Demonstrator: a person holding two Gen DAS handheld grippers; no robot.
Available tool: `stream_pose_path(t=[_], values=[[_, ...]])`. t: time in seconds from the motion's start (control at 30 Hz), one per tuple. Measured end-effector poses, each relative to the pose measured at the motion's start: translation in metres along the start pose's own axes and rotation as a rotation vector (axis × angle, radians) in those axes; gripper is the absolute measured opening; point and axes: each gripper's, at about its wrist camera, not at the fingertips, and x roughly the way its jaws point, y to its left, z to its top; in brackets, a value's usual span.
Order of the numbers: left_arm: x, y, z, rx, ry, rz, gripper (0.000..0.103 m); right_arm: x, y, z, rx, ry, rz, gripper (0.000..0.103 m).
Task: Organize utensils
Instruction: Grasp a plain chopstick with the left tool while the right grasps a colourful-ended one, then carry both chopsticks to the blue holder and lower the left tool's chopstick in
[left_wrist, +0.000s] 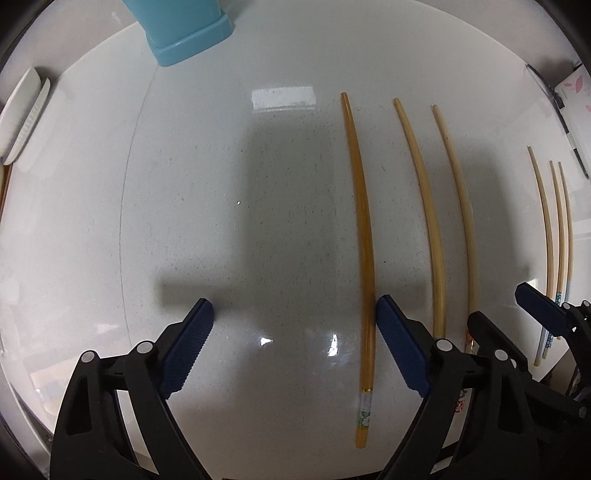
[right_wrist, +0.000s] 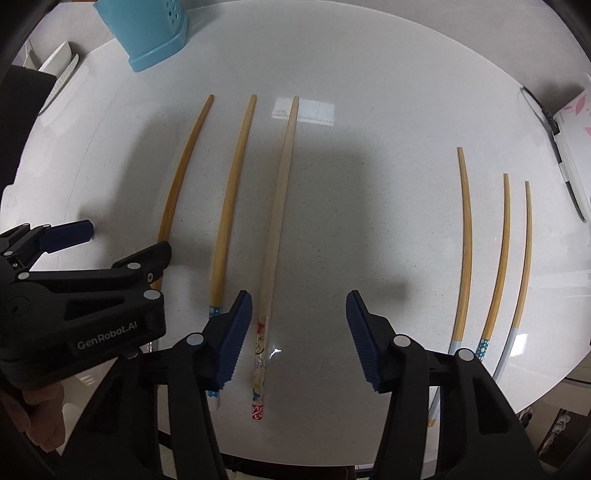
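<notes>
hovering over a white speckled tabletop (left_wrist: 207, 184), two hand-held grippers point down at a row of chopsticks laid out side by side, apparently so each can be picked off singly and dropped in the blue utensil holder (left_wrist: 184, 33) at the far edge. the left gripper (left_wrist: 293, 332) stands spread wide, gripping nothing; an amber chopstick (left_wrist: 364, 236) lies just inside its right-hand pad, touching or nearly so, on the side away from the holder. the right gripper (right_wrist: 299, 339) is about half spread, its jaws around the patterned end of a pale chopstick (right_wrist: 277, 206) without pressing it; that stick sits close to the pad nearer the holder, a likely prelude to a pinch. two bamboo chopsticks (right_wrist: 232, 192) lie nearer the holder than the pale one, three more (right_wrist: 465, 236) well apart on the far side. the sticks are slim, smooth, tapered and rounded, several with painted or dotted ends; the pads are dark blue and ribbed, the holder plastic with small perforations, the tabletop glossy.
</notes>
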Motion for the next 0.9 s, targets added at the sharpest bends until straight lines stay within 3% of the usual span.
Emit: stream_pose_path(t=[0.27,0.37,0.43,0.47,0.5,0.53,0.9], values=[[-0.005,0.006,0.004,-0.01,0.029,0.002,0.056,0.009,0.007,0.008,0.007,0.057,0.017,0.03],[-0.008,0.005,0.005,-0.003,0.029,0.004,0.036,0.011,0.008,0.011,0.013,0.071,0.018,0.027],[-0.01,0.003,0.007,0.006,0.034,0.009,0.01,0.012,0.008,0.014,0.019,0.086,0.018,0.026],[-0.013,0.001,0.012,0.009,0.04,0.015,0.008,0.012,0.009,0.015,0.022,0.093,0.018,0.023],[-0.017,0.001,0.006,0.007,0.041,0.01,0.007,0.013,0.009,0.016,0.025,0.101,0.02,0.008],[-0.021,0.001,0.004,0.005,0.041,0.007,0.006,0.014,0.009,0.018,0.028,0.116,0.02,0.006],[-0.025,0.002,0.013,0.006,0.032,-0.007,0.006,0.022,0.01,0.022,0.044,0.128,0.028,0.006]])
